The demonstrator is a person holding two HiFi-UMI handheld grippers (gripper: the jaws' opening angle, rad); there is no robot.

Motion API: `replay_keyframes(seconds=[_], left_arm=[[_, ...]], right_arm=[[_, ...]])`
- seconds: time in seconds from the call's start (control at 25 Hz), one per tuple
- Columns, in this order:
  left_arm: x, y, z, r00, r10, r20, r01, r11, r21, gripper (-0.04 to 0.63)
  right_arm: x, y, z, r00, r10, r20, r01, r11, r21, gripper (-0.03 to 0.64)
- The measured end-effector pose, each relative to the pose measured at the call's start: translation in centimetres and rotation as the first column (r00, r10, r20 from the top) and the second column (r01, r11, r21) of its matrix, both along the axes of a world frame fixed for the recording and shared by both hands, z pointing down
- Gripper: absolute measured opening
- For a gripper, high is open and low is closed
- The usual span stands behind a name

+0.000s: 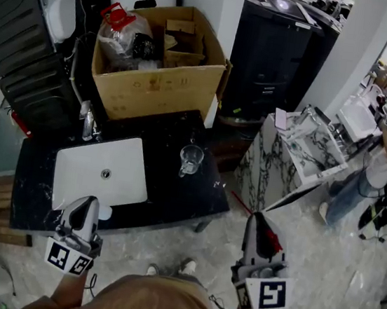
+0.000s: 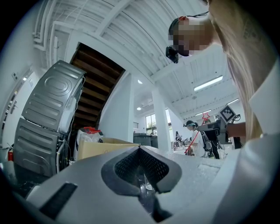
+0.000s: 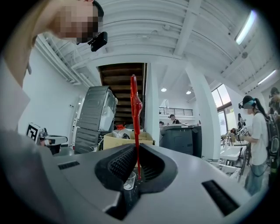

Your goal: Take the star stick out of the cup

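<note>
Black countertop [image 1: 173,200] ahead, white sink [image 1: 78,170] on its left half. Right gripper [image 3: 136,168] held level, over the floor off the counter's front-right corner, jaws clamped on the red star stick [image 3: 135,111], which stands upright and clear of the cup. Left gripper [image 2: 141,164] closed, empty, at the counter's front edge by the sink. Glass cup [image 1: 190,160] upright right of the sink, well ahead of both. Cardboard box [image 1: 153,88] behind, faucet [image 1: 88,124] back left.

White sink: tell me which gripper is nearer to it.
Left. The left gripper hovers at the sink's front edge; the right gripper, shut on the red star stick, is off the counter's right end, over the floor.
</note>
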State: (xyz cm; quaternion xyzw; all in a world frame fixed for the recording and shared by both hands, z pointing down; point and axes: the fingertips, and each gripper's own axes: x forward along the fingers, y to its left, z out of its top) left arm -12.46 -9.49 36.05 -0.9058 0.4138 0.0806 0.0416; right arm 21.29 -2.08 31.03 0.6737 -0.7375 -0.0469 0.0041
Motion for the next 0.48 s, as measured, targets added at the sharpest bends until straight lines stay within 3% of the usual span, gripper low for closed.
replay_keyframes(seconds=[0.48], left_arm=[[0.84, 0.45, 0.19, 1.000, -0.001, 0.008, 0.001, 1.000, 0.003, 0.002]], right_arm=[[-0.06, -0.08, 0.43, 1.000, -0.027, -0.001, 0.027, 1.000, -0.009, 0.011]])
